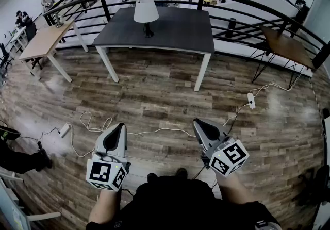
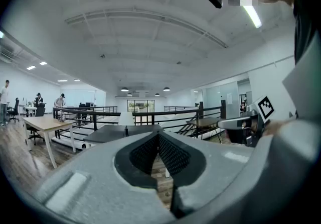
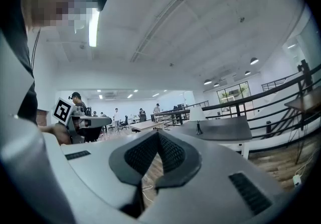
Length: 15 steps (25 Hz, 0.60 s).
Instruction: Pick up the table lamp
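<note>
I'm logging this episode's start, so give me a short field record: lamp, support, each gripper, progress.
lamp: table lamp, upright, white shade
support: dark table, across the wood floor
left gripper: shut, empty, well short of the table
right gripper: shut, empty, well short of the table
clutter: white cables on the floor
progress: lamp not yet reached

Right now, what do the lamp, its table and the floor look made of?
Table lamp: white shade, likely fabric or paper, matte; dark slim stem and base, maybe metal, too small to tell.
Table: matte dark grey top, probably laminate; white legs, likely painted metal.
Floor: wood-look planks with visible grain, slight sheen; wood or vinyl, unclear.
</note>
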Tool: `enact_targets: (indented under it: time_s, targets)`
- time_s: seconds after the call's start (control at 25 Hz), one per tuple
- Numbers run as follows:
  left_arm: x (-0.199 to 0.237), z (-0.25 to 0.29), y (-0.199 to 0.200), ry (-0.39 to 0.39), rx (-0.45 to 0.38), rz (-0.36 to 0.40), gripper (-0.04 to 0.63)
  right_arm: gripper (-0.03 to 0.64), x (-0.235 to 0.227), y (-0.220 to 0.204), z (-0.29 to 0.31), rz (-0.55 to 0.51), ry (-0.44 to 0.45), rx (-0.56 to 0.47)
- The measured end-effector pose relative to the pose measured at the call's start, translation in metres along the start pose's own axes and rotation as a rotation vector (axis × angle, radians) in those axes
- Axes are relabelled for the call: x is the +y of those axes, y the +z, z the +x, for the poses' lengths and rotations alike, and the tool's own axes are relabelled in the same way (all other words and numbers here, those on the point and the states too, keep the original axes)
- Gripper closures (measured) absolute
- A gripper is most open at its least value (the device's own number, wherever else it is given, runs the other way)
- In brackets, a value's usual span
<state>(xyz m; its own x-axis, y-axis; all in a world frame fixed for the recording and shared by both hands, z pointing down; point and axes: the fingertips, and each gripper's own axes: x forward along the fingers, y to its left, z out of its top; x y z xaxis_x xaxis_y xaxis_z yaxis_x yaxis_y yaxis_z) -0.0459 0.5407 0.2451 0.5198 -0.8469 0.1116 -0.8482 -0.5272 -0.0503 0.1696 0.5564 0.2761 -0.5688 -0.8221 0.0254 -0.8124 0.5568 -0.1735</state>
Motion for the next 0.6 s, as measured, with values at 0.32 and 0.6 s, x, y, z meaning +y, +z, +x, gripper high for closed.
enact_targets:
  time_s: [0.32,0.6]
  targets:
    - [-0.018,0.014,0.001,0.021,-0.004,-0.004,0.591,0.604,-0.024,0.003,-0.013,-0.010,0.014,0.004]
    - [-0.036,0.030,-0.002,0.043,0.007,0.000,0.591,0.604,-0.048,-0.002,-0.024,0.008,0.050,0.004]
